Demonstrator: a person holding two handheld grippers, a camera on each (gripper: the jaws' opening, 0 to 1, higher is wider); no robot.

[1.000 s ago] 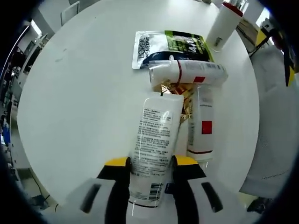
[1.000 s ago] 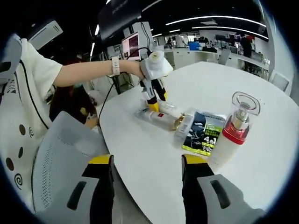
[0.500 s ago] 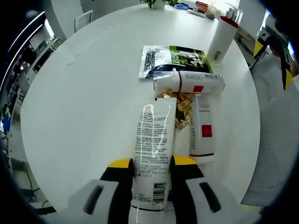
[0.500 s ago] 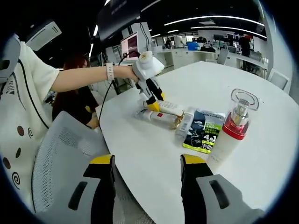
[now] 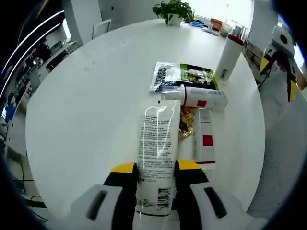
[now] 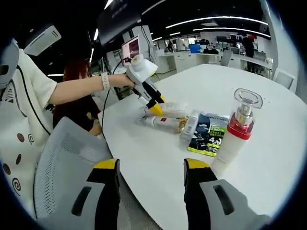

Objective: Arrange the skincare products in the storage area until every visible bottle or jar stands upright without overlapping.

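The left gripper (image 5: pixel 152 167) is clamped on the lower end of a white plastic squeeze tube with black printed text (image 5: pixel 156 153), both yellow-tipped jaws pressing its sides, the tube's crimped end pointing away from the gripper over the round white table (image 5: pixel 86 105). The right gripper (image 6: pixel 149 167) holds nothing, its jaws standing apart above the near table edge beside a grey mesh chair back (image 6: pixel 62 163). Ahead of the held tube and slightly to its right lie a crumpled gold foil wrapper (image 5: pixel 186 122), a white tube with a red square label (image 5: pixel 205 139) and, crosswise beyond them, a white tube with a red band (image 5: pixel 196 96); further off is a flat black-and-green sachet (image 5: pixel 184 75) and 1 tall white pump bottle with a red collar and clear cap (image 6: pixel 237 136), the only item standing upright. Risk 1: the grip sits low on a soft tube, so the tube may flex or slide between the jaws when turned upright. Risk 2: whether the tube will stand on its cap cannot be judged, since the cap end is hidden behind the jaws; a narrow base would let it topple onto the 2 lying tubes. Risk 3: setting it down close ahead would overlap the foil wrapper. Risk 4: the near table edge offers little margin for a rolling tube.
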